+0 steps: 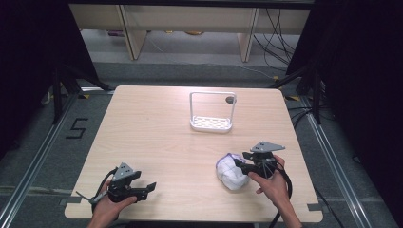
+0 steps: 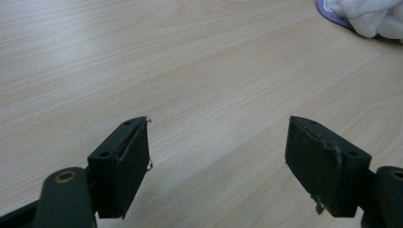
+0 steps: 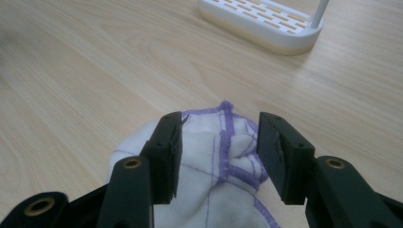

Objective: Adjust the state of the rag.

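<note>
Straddling crumpled white cloth (image 3: 223, 161) near worktop's (image 1: 157, 128) right front edge, right gripper (image 3: 219, 142) jaws spread, not yet pinching; left gripper (image 2: 218, 147) idling wide apart at front-left corner; white rack (image 1: 212, 113) waiting toward far edge, work barely beginning.

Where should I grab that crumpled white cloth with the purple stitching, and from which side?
Grip the raised fold along the purple seam on top of the cloth, coming from the near right side, where the right hand-held gripper already sits with its jaws either side of that ridge. The cloth lies bunched in a soft heap, so the upstanding ridge probably gives the jaws more to pinch than the flat edges.
</note>
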`<state>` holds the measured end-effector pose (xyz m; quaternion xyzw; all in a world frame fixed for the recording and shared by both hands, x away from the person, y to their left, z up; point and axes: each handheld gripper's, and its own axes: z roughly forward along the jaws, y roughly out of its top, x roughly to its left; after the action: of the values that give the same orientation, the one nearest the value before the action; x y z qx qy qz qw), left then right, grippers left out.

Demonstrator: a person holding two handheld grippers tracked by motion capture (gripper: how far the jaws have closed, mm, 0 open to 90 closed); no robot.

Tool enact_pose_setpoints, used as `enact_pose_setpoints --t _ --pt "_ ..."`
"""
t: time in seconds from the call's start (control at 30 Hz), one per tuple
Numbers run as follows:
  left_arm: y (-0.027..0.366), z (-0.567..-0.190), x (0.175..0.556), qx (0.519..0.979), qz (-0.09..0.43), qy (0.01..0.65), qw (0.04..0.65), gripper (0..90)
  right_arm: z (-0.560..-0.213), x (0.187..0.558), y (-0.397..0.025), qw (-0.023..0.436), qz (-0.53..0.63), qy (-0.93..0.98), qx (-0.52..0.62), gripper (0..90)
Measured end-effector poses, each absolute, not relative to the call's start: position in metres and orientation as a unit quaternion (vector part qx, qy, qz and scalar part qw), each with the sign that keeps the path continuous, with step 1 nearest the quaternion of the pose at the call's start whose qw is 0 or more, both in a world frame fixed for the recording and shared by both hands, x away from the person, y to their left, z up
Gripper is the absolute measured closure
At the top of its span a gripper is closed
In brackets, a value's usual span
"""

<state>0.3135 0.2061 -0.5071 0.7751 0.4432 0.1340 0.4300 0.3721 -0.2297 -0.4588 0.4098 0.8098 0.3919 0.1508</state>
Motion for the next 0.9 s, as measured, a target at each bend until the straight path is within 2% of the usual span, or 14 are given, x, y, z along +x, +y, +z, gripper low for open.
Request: enact_pose_setpoints --t 0.1,0.23,0.37,0.4,0.47,0.5,0.53,0.7,0.9 --pt "0.206 -0.507 0.314 0.775 0.135 0.444 0.429 22.6 -0.461 0.377 -0.225 0.139 0.39 0.812 0.412 52.3" --pt "0.206 -0.507 0.313 0.775 0.135 0.443 0.43 22.6 -0.468 0.381 -0.221 0.128 0.374 0.82 0.413 57.7" --pt "0.206 -0.507 0.313 0.776 0.133 0.442 0.43 22.6 -0.473 0.381 -0.223 0.099 0.389 0.813 0.422 72.0" --pt "0.206 -0.507 0.314 0.775 0.134 0.443 0.43 22.6 -0.473 0.381 -0.223 0.101 0.392 0.812 0.421 79.4" --pt "0.206 -0.506 0.314 0.775 0.134 0.443 0.43 22.6 -0.471 0.377 -0.222 0.089 0.404 0.805 0.425 84.7" --pt "0.205 -0.506 0.313 0.774 0.137 0.443 0.431 22.6 -0.469 0.378 -0.222 0.11 0.414 0.809 0.402 85.6" --pt "0.205 -0.506 0.313 0.774 0.137 0.443 0.431 22.6 -0.466 0.374 -0.219 0.105 0.414 0.806 0.409 85.9" --pt "0.207 -0.506 0.313 0.776 0.135 0.443 0.428 22.7 -0.444 0.367 -0.211 0.139 0.424 0.817 0.364 86.4" --pt "0.209 -0.505 0.314 0.783 0.139 0.437 0.421 22.6 -0.417 0.358 -0.2 0.137 0.45 0.818 0.332 86.8"
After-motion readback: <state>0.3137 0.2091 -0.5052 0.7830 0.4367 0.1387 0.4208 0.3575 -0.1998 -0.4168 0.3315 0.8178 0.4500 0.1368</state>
